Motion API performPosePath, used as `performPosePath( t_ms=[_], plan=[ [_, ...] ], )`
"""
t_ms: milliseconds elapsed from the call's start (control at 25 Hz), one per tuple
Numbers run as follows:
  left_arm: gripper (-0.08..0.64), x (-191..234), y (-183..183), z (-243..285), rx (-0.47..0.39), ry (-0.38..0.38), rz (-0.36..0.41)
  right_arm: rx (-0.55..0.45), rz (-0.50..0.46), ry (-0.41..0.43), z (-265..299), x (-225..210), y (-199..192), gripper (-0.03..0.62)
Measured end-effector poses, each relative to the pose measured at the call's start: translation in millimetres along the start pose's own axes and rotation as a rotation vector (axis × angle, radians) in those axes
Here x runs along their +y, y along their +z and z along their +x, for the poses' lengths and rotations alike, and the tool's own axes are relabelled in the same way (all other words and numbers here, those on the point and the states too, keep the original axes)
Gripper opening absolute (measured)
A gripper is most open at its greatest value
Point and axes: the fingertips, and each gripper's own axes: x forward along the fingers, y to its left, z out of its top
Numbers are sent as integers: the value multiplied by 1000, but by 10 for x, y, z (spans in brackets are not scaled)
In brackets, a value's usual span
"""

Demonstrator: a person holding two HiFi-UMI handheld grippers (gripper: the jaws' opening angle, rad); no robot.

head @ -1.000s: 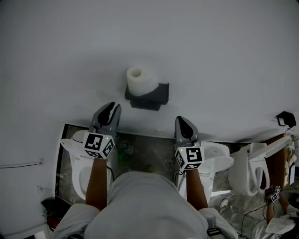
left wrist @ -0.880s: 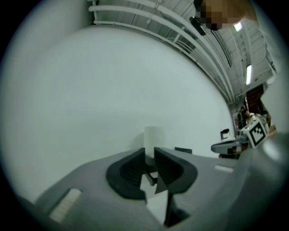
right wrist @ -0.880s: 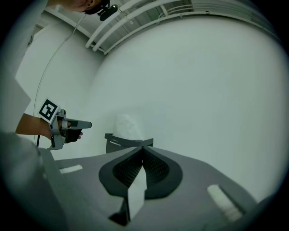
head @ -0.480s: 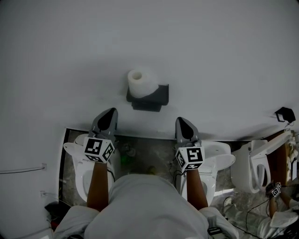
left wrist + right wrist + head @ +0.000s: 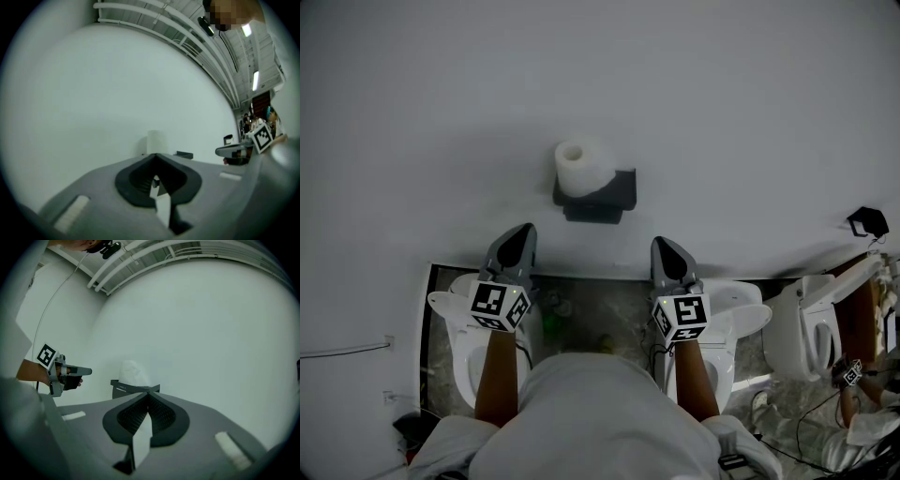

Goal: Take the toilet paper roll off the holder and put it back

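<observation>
Fingers (image 5: 136, 180) of left gripper (image 5: 523, 231) newly together

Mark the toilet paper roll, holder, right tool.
toilet paper roll (image 5: 581, 173), head view, side of the white wrap
holder (image 5: 622, 190), head view, right end of dark bracket
right tool (image 5: 661, 242), head view, between its closed tips

The toilet paper roll (image 5: 579, 169) was seen as soft white paper, slightly crumpled. Its holder (image 5: 605, 195) was taken for dark matt plastic. The wall (image 5: 722, 112) was finished smooth and matt. The right gripper (image 5: 662, 244) was shelled in matt grey plastic, with ribbed black pads (image 5: 161, 414).
</observation>
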Motion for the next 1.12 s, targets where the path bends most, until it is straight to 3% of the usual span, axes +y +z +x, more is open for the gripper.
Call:
performPosePath(
  t_ms=[1120],
  plan=[
    [0,206,49,15,-15,21,-2,-4,-8,-23,90,-54,76,-1]
  ],
)
